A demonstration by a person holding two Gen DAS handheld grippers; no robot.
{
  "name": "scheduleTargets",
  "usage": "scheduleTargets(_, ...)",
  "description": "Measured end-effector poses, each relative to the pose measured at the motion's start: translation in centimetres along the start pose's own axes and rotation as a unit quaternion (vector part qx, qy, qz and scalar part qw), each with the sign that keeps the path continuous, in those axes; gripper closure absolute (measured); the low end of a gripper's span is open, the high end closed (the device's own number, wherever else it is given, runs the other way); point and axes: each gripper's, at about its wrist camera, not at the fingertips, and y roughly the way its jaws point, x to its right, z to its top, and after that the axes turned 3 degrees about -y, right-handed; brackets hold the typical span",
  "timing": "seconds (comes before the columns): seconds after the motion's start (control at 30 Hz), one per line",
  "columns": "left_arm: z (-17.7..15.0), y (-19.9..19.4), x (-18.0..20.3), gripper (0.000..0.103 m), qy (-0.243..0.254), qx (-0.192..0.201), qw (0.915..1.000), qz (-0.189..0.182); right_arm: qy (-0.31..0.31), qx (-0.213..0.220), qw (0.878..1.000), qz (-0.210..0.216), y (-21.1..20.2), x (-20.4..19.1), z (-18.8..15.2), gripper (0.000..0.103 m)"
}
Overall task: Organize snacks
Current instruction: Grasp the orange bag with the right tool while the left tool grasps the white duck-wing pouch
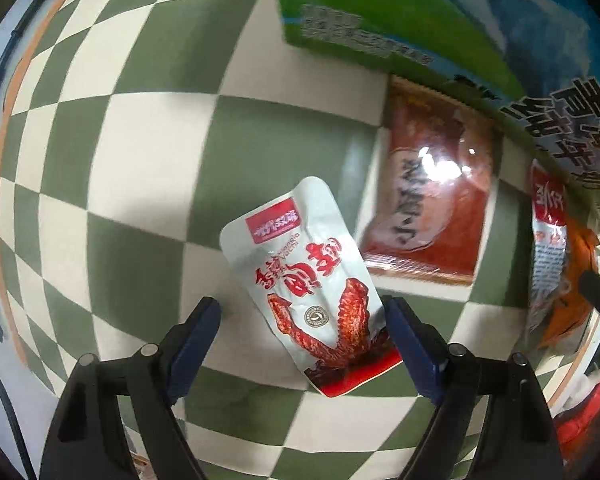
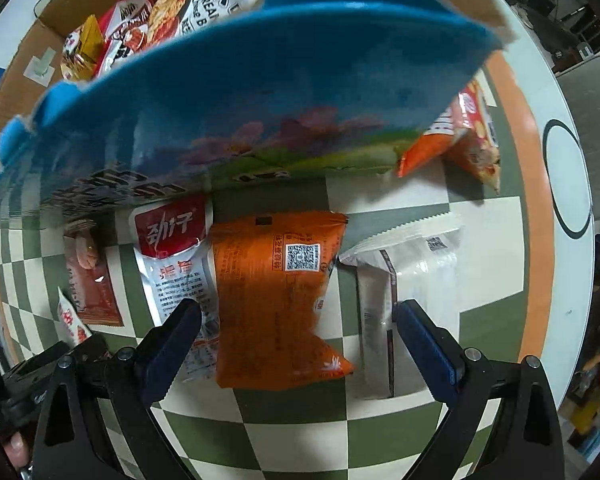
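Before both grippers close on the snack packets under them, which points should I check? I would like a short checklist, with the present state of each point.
1. Left gripper jaws open: ok, both pads stand clear of the packet's faces.
2. White chicken-wing packet between the left fingers: ok, but it lies slanted and its right edge is close to the right pad.
3. Right gripper jaws open: ok.
4. Orange packet between the right fingers: ok.
5. Only one packet in the right gripper's span: not ok; the red-and-white packet lies partly under the orange one, and the white packet is beside the right finger.
6. Space in the cardboard box: cannot tell.
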Motion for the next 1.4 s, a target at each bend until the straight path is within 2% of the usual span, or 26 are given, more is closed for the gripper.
scheduleTargets(0.17,0.0,-0.4,-1.5,0.019,-0.011,-0.003,0.9996,-0.025,-0.011,0.000,1.000,-0.010,0.2,-0.8,0.6,0.004)
scheduleTargets(0.27,0.1,0.3,-2.2,0.019,-0.032,-0.019,0.9984,-0.042,-0.027,-0.004,0.999,-0.025,0.1,-1.9,0.8,0.012)
scheduleTargets(0.3,0.3,0.3,-2.6,0.019,-0.039,-0.017,0.9981,-0.045,-0.033,-0.005,0.999,-0.030,0.0,-2.0,0.6,0.020)
scheduleTargets(0.33,0.5,0.4,-3.0,0.019,-0.047,-0.019,0.9977,-0.046,-0.037,-0.007,0.999,-0.028,0.0,-2.1,0.5,0.042)
scheduleTargets(0.37,0.8,0.4,-3.2,0.020,-0.054,-0.019,0.9972,-0.047,-0.038,-0.016,0.999,-0.012,0.2,-2.1,0.4,0.052)
scheduleTargets(0.4,1.4,0.4,-3.3,0.027,-0.059,-0.015,0.9972,-0.045,-0.034,-0.030,0.999,0.000,0.5,-2.0,0.1,0.052)
scheduleTargets(0.5,2.5,-0.5,-4.0,0.048,-0.060,-0.003,0.9978,-0.029,-0.036,-0.032,0.999,0.000,0.6,-2.0,-0.3,0.052)
scheduleTargets(0.6,2.9,-0.7,-4.0,0.054,-0.051,-0.002,0.9984,-0.025,-0.035,-0.043,0.998,0.009,0.7,-2.1,-1.0,0.052)
scheduleTargets(0.77,1.4,-0.7,-1.5,0.055,-0.013,-0.001,0.9998,-0.012,-0.047,-0.069,0.996,0.026,1.0,-2.4,-2.1,0.052)
scheduleTargets(0.9,-0.1,-0.4,1.0,0.057,0.040,0.019,0.9988,0.021,-0.038,-0.068,0.997,0.018,1.7,-2.3,-2.2,0.051)
scheduleTargets(0.97,-0.7,-0.4,2.0,0.058,0.058,0.022,0.9978,0.025,-0.037,-0.071,0.997,0.018,2.1,-2.3,-1.9,0.051)
scheduleTargets(1.17,-2.1,-1.7,3.9,0.059,0.081,0.038,0.9959,0.018,-0.036,-0.043,0.998,0.018,0.5,-2.1,-3.2,0.065)
scheduleTargets(1.4,-4.1,-5.0,5.7,0.059,0.116,0.064,0.9913,-0.003,-0.026,-0.033,0.998,0.046,-2.5,-1.8,-3.7,0.068)
